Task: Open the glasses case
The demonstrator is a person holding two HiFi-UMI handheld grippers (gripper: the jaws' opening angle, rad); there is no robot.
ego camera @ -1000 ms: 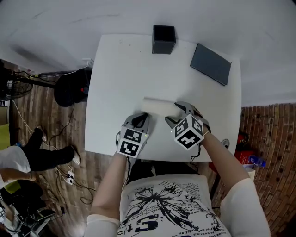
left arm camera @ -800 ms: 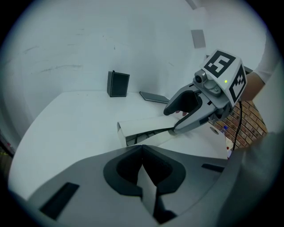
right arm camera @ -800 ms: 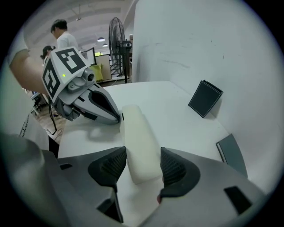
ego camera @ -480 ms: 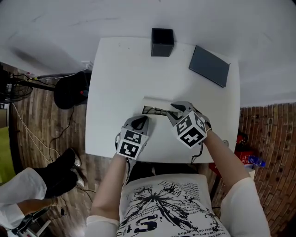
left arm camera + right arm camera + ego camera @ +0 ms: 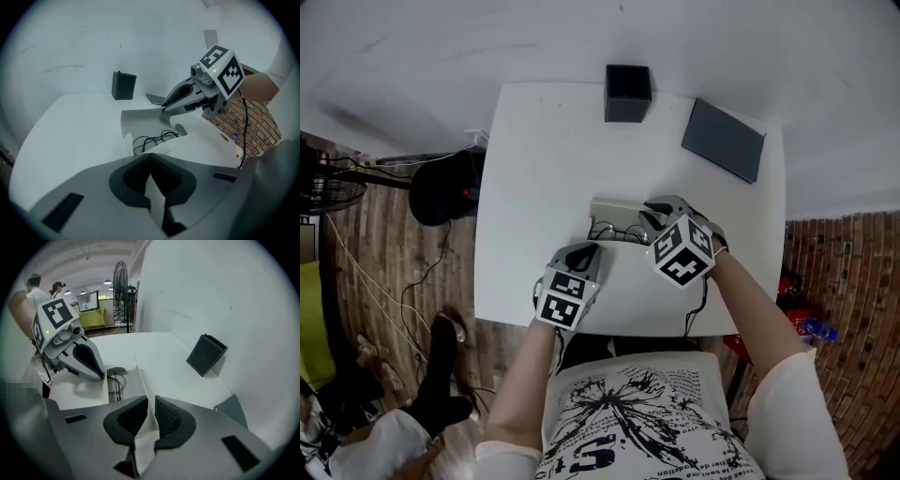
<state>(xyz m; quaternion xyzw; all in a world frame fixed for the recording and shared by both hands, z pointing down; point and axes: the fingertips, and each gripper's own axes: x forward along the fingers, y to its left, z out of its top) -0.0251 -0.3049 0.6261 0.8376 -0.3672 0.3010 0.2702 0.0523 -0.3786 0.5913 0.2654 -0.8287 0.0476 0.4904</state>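
Case: flat white hard-shell glasses case (image 5: 609,211) lay open near the middle of the smooth white table (image 5: 534,159), with thin black wiry loops (image 5: 614,230) inside.
Left gripper (image 5: 151,174): smooth grey jaws were clamped on the case's thin near flap.
Right gripper (image 5: 150,414): ribbed jaws were closing and pinched the raised lid's thin edge.

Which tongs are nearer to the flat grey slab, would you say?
Right. The right tongs, closing on the case lid, sit near the slab; left tongs grip the case farther away.
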